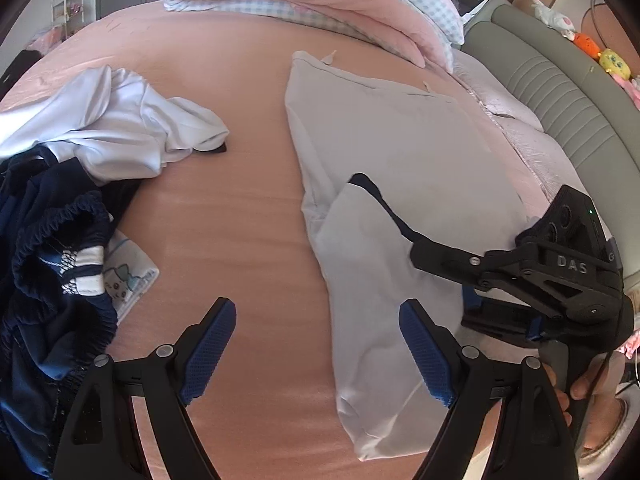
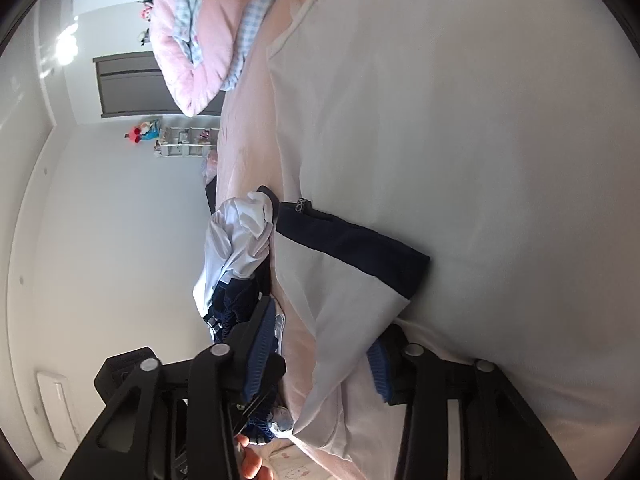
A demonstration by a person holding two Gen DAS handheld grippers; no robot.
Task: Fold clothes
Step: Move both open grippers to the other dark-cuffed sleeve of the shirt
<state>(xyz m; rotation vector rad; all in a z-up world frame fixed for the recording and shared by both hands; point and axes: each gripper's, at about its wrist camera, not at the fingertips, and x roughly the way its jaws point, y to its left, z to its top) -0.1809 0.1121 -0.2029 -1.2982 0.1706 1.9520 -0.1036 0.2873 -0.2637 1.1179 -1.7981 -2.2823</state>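
A pale grey-white cotton top with a navy sleeve cuff [image 1: 384, 152] lies flat on the peach-pink bedsheet [image 1: 240, 216], one sleeve folded across it. The left gripper [image 1: 316, 356] hovers over the sheet just beside the top's lower edge, blue pads spread wide with nothing between them. The right gripper [image 2: 320, 356] reaches onto the folded sleeve; I cannot tell whether its pads pinch the cloth. Well apart from the top sits a crumpled heap of white and navy clothes [image 1: 68, 200].

Pink quilt [image 1: 320, 4] heaped at the bed's far end; perhaps plush toys [image 1: 600, 52] along the grey headboard [image 1: 560, 92].
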